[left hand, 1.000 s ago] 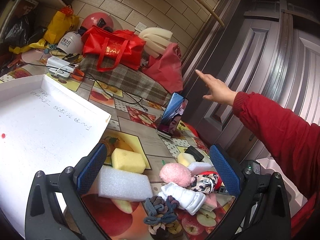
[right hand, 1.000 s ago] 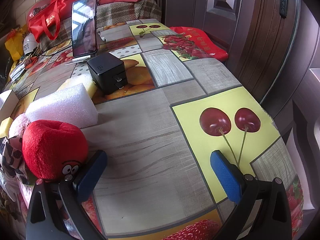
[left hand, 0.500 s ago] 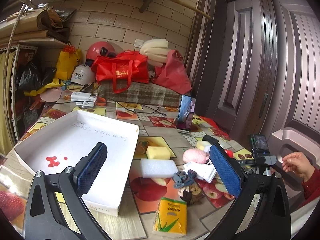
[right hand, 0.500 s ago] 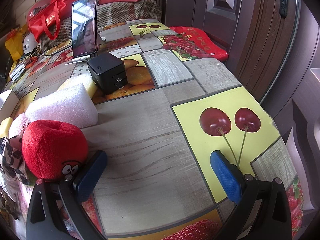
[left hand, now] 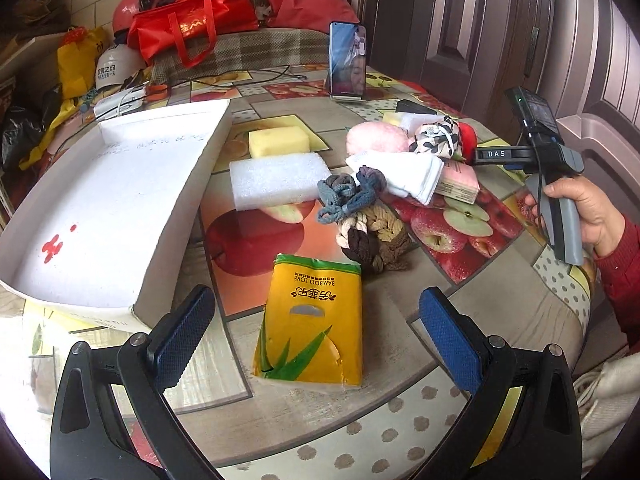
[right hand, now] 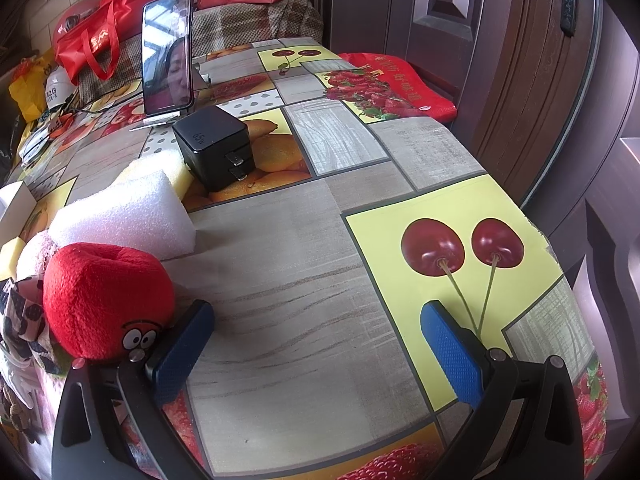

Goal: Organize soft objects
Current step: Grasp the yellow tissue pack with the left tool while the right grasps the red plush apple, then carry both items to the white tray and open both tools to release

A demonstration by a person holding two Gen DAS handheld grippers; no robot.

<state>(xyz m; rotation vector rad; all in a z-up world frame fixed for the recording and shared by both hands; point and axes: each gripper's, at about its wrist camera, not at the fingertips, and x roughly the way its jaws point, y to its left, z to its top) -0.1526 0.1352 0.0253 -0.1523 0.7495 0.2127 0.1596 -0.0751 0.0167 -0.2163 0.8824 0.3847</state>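
Observation:
My left gripper [left hand: 316, 330] is open, just in front of a yellow tissue pack [left hand: 310, 320] that lies between its fingers' line. Beyond it lie knitted scrunchies [left hand: 368, 236], a white foam block [left hand: 276, 180], a yellow sponge [left hand: 279, 141], a pink puff [left hand: 376, 139], a white folded cloth [left hand: 404, 172] and a spotted fabric piece [left hand: 434, 138]. A white shallow box [left hand: 104, 200] sits to the left. My right gripper [right hand: 316, 344] is open above bare tablecloth, with a red plush apple [right hand: 104, 300] touching its left finger and a white foam block [right hand: 124, 216] behind it.
A phone on a stand [right hand: 168, 56] and a black charger [right hand: 214, 146] stand farther back. A person's hand [left hand: 580, 208] holds the right gripper's handle [left hand: 560, 184] at the table's right edge. Red bags [left hand: 192, 20], helmets and a dark door [right hand: 500, 60] ring the table.
The left gripper pulled back and dropped lower, so the yellow tissue pack now sits close in front. A hand took hold of the right gripper's handle. The right view is unchanged.

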